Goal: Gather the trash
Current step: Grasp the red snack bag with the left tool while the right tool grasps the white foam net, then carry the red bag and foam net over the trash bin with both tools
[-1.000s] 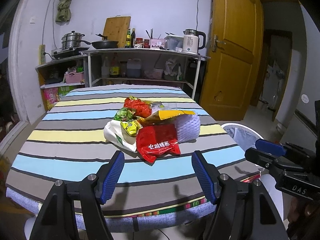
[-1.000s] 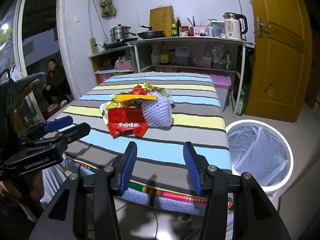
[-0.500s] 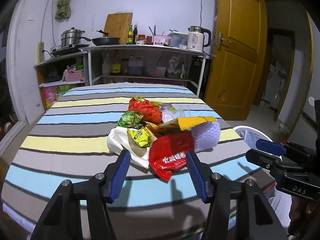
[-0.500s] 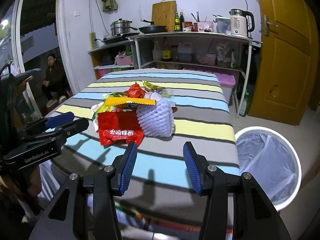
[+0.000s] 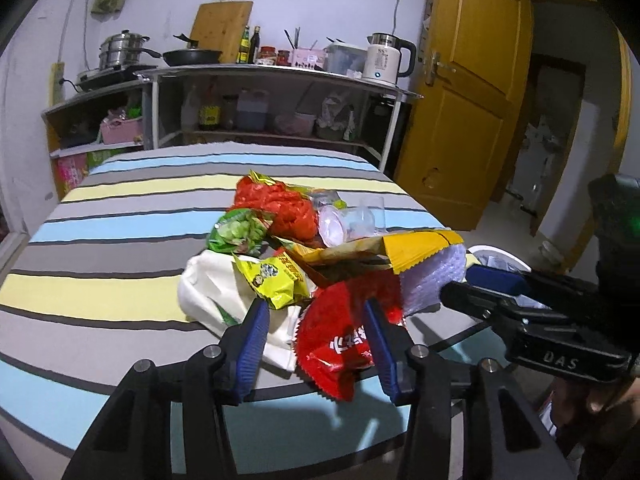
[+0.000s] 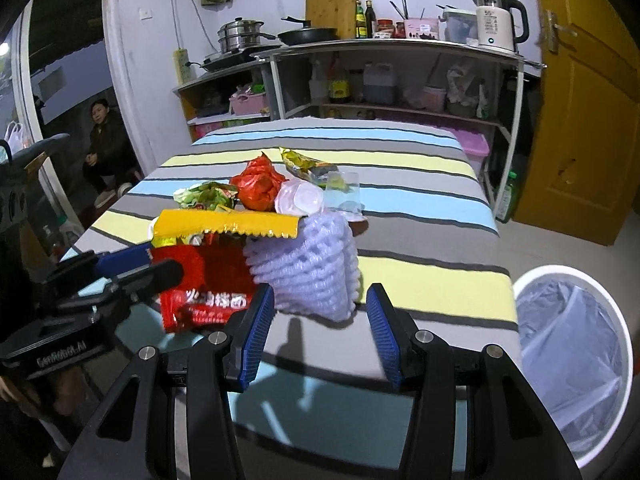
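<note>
Here the left gripper point(image 5: 316, 334), its jaws just closing but not yet pressing, straddles the red snack wrapper point(image 5: 340, 340) at the trash pile's near edge on the striped surface point(image 5: 100, 292), while the right gripper point(image 6: 320, 328), jaws apart and empty, fronts the foam net sleeve point(image 6: 308, 268), presumably for the lined bin point(image 6: 572, 344) alongside.

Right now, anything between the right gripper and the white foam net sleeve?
Nothing: the right wrist view shows only bare striped tablecloth between the right gripper and the white foam net sleeve, whose lower edge reaches its open fingers.

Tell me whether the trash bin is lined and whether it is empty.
Lined, apparently empty: the trash bin shows a clear bag inside, with nothing visible in it.
</note>
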`<move>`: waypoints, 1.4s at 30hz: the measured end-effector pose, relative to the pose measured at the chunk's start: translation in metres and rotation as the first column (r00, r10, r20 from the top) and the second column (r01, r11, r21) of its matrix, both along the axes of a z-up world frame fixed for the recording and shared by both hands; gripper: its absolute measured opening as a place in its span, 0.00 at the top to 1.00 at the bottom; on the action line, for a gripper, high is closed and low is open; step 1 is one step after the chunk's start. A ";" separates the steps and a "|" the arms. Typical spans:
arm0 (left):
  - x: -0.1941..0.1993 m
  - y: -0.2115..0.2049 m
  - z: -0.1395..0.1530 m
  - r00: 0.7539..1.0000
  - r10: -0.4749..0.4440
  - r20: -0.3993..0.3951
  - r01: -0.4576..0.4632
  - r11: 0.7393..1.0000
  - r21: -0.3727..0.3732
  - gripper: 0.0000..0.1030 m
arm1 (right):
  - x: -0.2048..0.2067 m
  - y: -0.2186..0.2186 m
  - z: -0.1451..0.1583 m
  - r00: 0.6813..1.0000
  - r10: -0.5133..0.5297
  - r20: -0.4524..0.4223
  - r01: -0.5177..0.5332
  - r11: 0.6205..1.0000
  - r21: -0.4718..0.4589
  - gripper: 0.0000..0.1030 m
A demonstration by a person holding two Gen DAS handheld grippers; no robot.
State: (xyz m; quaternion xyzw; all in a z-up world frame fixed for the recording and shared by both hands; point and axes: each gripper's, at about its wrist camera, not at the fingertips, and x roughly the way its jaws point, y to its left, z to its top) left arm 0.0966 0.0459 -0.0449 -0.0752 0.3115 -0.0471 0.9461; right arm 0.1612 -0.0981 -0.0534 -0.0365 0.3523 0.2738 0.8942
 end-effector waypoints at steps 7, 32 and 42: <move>0.009 -0.003 -0.005 0.999 -0.025 -0.028 0.025 1.000 -0.003 0.68 | 0.010 0.004 0.000 1.000 0.017 -0.002 -0.017 1.000 0.002 0.52; -0.047 -0.018 0.028 0.998 -0.052 0.031 0.054 0.998 -0.037 1.00 | -0.038 -0.033 0.026 0.998 -0.067 0.017 0.066 0.997 0.049 0.87; -0.040 -0.007 0.022 1.000 -0.015 0.018 0.015 1.000 0.021 0.68 | -0.053 -0.044 0.032 0.996 -0.080 0.035 0.078 0.995 0.063 0.87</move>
